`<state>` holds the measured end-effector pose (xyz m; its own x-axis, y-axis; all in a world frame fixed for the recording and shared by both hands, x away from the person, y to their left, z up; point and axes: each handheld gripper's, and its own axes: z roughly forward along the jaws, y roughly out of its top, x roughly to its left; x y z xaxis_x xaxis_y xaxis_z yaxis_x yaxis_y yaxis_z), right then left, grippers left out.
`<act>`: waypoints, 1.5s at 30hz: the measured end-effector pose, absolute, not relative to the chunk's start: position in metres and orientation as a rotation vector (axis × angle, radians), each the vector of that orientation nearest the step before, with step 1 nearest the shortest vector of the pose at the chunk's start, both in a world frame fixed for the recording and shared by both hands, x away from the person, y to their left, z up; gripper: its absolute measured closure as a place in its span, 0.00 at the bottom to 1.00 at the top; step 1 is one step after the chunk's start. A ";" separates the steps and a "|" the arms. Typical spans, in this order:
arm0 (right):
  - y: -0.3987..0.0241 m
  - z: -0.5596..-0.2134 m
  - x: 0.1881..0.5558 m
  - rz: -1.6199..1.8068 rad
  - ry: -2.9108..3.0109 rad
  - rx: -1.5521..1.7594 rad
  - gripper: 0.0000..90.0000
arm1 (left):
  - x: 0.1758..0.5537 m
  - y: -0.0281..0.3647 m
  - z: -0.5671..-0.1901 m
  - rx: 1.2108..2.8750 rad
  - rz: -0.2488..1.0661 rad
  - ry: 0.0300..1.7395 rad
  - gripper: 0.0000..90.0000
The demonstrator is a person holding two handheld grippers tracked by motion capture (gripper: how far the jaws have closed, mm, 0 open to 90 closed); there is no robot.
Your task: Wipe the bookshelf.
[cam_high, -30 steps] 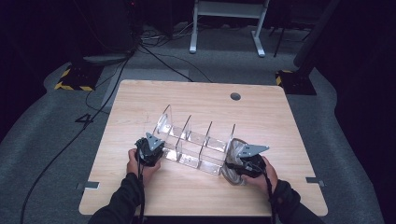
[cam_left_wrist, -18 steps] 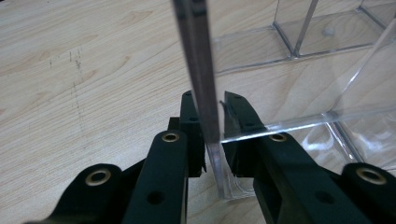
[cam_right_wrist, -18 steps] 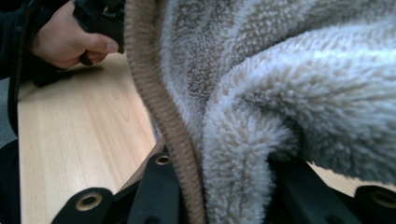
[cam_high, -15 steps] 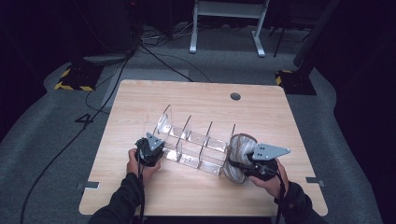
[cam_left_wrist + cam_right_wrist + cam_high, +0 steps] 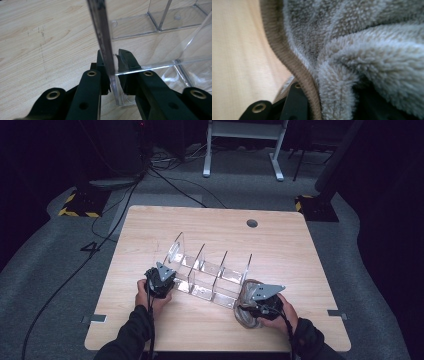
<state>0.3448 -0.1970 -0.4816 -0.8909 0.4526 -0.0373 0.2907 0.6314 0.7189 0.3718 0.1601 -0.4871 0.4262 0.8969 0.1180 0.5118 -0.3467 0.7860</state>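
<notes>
Fleecy grey cloth is pinched in the right tongs by the clear acrylic organiser's near end; left tongs clamp its end wall (steadying it). Next, probably: wipe a compartment.

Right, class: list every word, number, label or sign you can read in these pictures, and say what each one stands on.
"4": a dark figure on the grey carpet floor, left of the light wooden table.
Yellow-and-black hazard stripes, no words: on the dark base plate on the floor at far left.
Nothing readable on the clear plastic divider rack, the fluffy grey cloth or the black tongs.
</notes>
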 end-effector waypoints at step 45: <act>-0.222 -0.466 0.406 1.160 2.458 0.883 0.80 | 0.371 0.156 -0.490 2.032 0.715 1.163 0.88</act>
